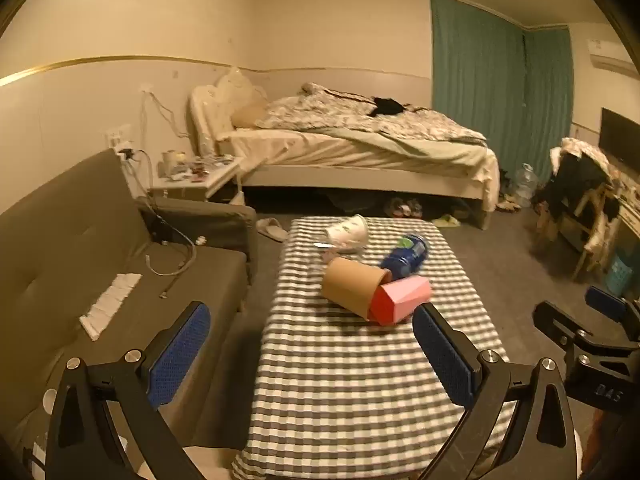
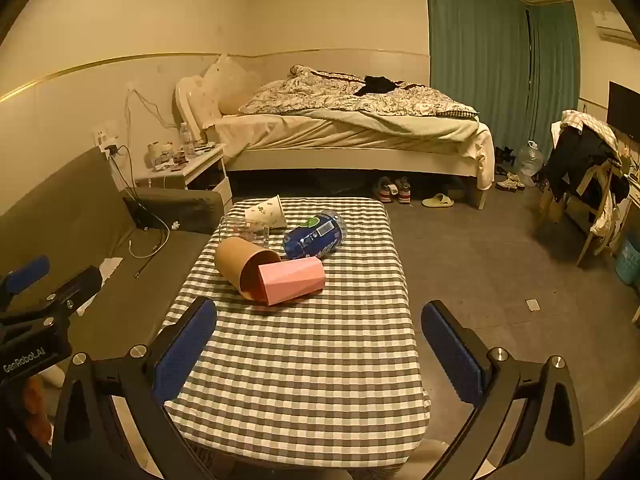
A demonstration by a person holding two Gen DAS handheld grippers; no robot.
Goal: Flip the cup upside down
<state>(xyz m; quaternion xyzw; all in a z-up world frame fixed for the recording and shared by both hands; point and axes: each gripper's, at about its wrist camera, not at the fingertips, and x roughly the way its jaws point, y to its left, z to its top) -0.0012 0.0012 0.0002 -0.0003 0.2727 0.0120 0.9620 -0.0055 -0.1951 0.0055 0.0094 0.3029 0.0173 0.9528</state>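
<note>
Both hand-held grippers released, nothing held, above near end of table.

Left hand-held gripper [image 1: 312, 344] & right hand-held gripper [image 2: 319, 340]: blue-padded jaws spread wide, over the low table w/ grey-white checked cloth [image 2: 304, 364]. Further out, mid-table: tan cardboard cup [image 2: 245, 263] on its side, mouth twd cameras, pink faceted plastic cup [image 2: 292, 280] also on its side, touching its rim. Behind: blue-labelled plastic bottle [image 2: 316, 237] lying down, clear plastic box [image 2: 245, 231], white printed paper cup [image 2: 267, 211] tipped over at far edge.
</note>
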